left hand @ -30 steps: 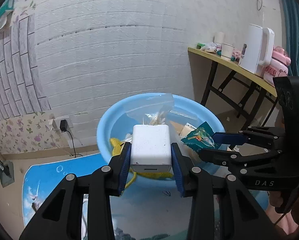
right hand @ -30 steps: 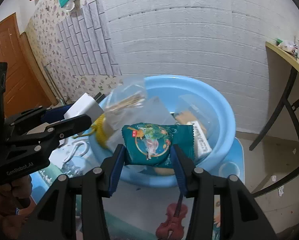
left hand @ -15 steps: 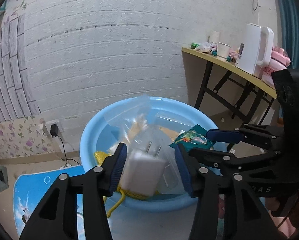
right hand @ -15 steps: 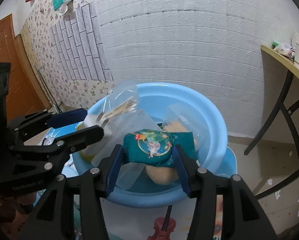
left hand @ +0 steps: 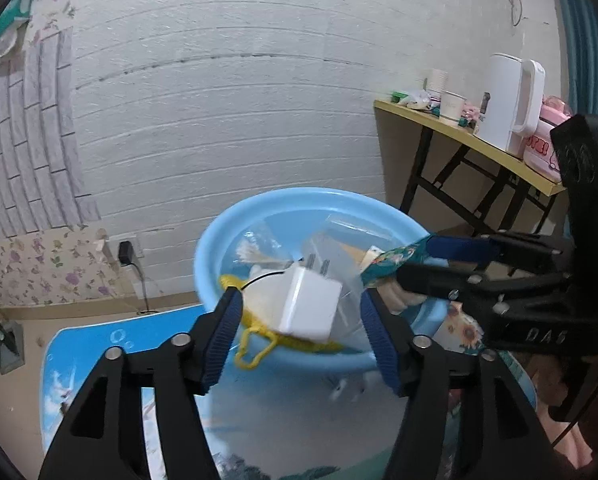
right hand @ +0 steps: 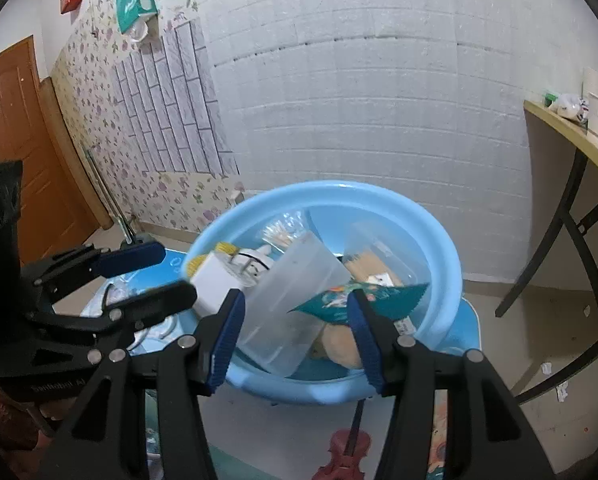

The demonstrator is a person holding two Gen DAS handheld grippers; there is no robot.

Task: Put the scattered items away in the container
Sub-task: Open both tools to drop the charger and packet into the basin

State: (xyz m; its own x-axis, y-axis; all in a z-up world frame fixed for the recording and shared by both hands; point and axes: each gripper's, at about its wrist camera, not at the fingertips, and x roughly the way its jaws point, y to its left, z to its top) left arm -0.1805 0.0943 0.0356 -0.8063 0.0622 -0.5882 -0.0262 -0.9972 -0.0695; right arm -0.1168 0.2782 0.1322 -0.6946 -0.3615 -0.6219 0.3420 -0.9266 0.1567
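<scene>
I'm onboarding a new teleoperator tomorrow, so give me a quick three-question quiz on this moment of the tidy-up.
1. True or false: the left gripper is clamped on the white charger.
2. Which thing lies between the right gripper fingers? A) red cup B) green snack packet C) spoon
3. Fill in: the charger is above the blue ____.

Key: 1 false, the jaws stand apart from it on both sides; 2 B; 3 basin.
</scene>
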